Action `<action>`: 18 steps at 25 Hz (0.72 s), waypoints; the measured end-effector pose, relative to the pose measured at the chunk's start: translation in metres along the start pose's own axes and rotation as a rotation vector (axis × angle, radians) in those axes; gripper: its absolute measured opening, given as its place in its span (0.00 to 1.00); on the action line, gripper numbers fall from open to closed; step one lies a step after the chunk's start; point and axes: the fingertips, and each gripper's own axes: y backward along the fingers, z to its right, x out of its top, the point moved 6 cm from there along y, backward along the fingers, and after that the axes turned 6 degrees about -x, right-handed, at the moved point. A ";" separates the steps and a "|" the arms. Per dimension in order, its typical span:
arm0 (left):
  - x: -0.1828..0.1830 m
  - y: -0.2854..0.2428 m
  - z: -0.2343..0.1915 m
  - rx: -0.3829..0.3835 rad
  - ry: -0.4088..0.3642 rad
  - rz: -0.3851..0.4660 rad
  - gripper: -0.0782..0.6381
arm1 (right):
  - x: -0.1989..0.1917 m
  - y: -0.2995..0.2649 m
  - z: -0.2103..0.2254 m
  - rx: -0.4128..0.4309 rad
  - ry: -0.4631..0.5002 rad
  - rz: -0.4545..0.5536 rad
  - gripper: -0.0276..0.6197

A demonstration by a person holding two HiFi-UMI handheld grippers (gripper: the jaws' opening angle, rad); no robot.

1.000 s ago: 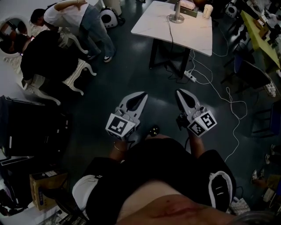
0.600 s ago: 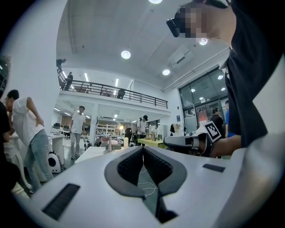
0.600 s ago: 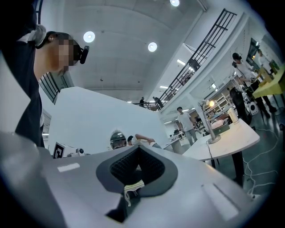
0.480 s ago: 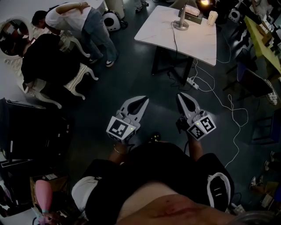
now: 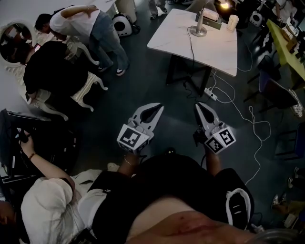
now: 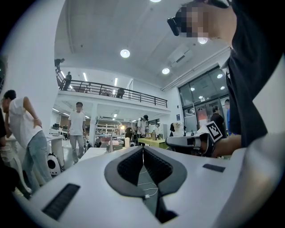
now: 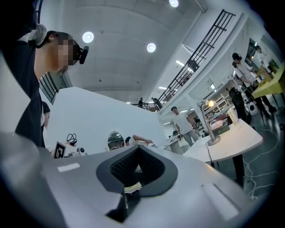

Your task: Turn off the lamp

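A desk lamp (image 5: 198, 31) stands on a white table (image 5: 209, 47) far ahead; its round base and post show, and its head (image 5: 224, 5) glows at the top edge. A cord (image 5: 190, 45) runs from the base over the table's edge. Both grippers are held out over the dark floor, well short of the table. The left gripper (image 5: 158, 107) is shut with nothing in it, and so is the right gripper (image 5: 198, 105). In the right gripper view the lit lamp (image 7: 210, 124) rises off the table (image 7: 231, 143) beyond the closed right gripper (image 7: 138, 148). The left gripper (image 6: 142, 149) shows its jaws together.
A power strip (image 5: 212, 94) and white cables (image 5: 248, 119) lie on the floor beside the table. A white ornate chair (image 5: 78, 88) with people around it stands at the left. A person in white (image 5: 45, 200) crouches at the lower left. Dark chairs (image 5: 279, 95) stand to the right.
The table and lamp have slid lower and nearer in the head view, and the glowing lamp head has come into sight. A crouching person has appeared at the lower left.
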 end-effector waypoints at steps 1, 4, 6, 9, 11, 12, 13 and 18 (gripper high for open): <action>0.000 -0.003 -0.002 -0.002 0.000 0.002 0.12 | 0.001 -0.001 0.003 -0.004 0.002 0.001 0.04; 0.004 -0.012 -0.009 -0.012 -0.010 0.002 0.12 | 0.004 -0.006 0.011 -0.015 0.001 0.011 0.04; 0.002 -0.017 -0.015 -0.020 -0.014 0.003 0.12 | 0.007 -0.010 0.016 -0.020 0.002 0.017 0.04; 0.003 -0.022 -0.022 -0.029 -0.025 0.007 0.12 | 0.008 -0.017 0.022 -0.019 0.010 0.021 0.04; 0.007 -0.024 -0.025 -0.031 -0.030 0.004 0.12 | 0.008 -0.022 0.024 -0.017 0.014 0.023 0.04; 0.008 -0.025 -0.026 -0.029 -0.027 0.006 0.12 | 0.008 -0.024 0.024 -0.016 0.015 0.024 0.04; 0.008 -0.026 -0.027 -0.028 -0.023 0.006 0.12 | 0.008 -0.024 0.024 -0.014 0.015 0.026 0.04; 0.002 -0.039 -0.023 -0.067 -0.021 -0.023 0.12 | 0.006 -0.011 0.025 -0.038 0.012 0.032 0.04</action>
